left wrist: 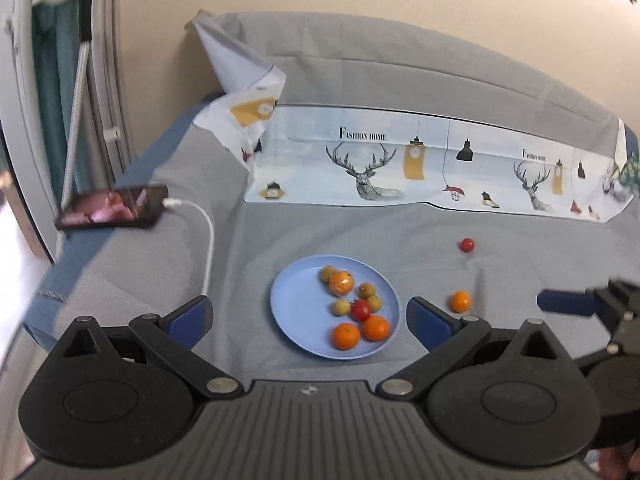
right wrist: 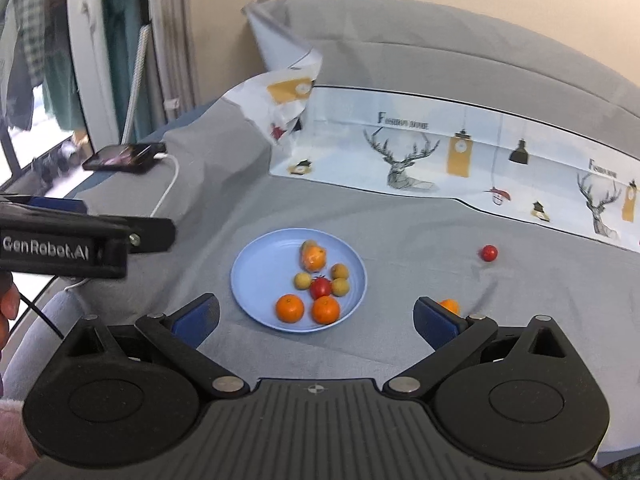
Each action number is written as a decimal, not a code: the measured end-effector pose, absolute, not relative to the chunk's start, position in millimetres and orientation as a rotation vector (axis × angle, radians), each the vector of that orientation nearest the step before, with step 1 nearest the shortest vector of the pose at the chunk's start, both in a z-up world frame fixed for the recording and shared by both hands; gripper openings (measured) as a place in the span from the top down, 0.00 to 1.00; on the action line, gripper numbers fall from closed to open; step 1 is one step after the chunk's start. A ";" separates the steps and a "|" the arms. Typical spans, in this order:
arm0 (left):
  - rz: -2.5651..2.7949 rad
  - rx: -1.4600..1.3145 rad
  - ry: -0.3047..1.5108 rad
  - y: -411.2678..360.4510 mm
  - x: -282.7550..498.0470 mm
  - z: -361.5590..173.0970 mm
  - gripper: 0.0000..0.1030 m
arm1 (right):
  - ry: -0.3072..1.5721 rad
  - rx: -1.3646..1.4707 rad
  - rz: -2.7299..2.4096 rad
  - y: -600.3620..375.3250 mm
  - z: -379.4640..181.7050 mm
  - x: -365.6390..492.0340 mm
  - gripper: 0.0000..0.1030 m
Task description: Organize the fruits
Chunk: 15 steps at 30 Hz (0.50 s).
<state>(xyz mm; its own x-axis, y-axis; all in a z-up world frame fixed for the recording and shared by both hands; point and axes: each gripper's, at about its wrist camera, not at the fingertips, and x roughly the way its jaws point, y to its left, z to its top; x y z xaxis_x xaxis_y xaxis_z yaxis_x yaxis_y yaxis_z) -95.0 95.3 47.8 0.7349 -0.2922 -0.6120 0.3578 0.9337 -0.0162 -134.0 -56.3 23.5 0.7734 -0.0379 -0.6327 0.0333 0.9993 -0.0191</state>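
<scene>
My right claw [right wrist: 316, 318] is wide apart, nothing between the pads. Same w/ my left claw [left wrist: 308, 320]: apart, empty, hovering above the grey cloth [right wrist: 400, 220].

Nearest to the right claw: a small orange [right wrist: 449, 305] on the cloth, just beyond and touching the look of my right-side pad, partly hidden behind it. From the left claw it sits just past the right-side pad too [left wrist: 460, 301], but that's across towards the other arm, so the right claw is the nearer one, imo.

Straight ahead btwn the pads of both claws: the blue plate [right wrist: 256, 268], already loaded w/ oranges, a tomato and small yellow-brown fruits. Orange lies right of the plate, near its rim but not touching.

Farther out, ahead and to the right: a red cherry tomato [right wrist: 489, 253], alone on the cloth, well apart from the plate.

The orange is round, no long axis to line up, so approach angle matters little; the move I reckon is swing right claw rightward, drop over the orange, then carry left to the plate. Tomato after.

Far left: phone [right wrist: 120, 158] on a cable. Beyond: printed sheet [right wrist: 440, 152].
</scene>
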 end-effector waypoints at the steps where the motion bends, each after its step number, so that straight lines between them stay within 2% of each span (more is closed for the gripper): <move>1: -0.357 0.121 0.639 95.7 -97.4 49.3 0.00 | 0.688 -0.015 -0.035 -51.9 26.0 -131.9 0.01; 15: -0.348 0.156 0.600 101.7 -108.3 58.7 0.00 | 0.683 -0.070 -0.007 -31.7 40.9 -128.4 0.01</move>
<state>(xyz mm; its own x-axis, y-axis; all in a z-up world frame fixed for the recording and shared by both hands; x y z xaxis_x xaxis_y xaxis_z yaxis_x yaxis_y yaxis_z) -108.3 101.7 58.7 0.7695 -0.2744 -0.5768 0.3640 0.9304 0.0430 -128.4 -31.7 40.9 0.7760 -0.0297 -0.6300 -0.0164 0.9976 -0.0674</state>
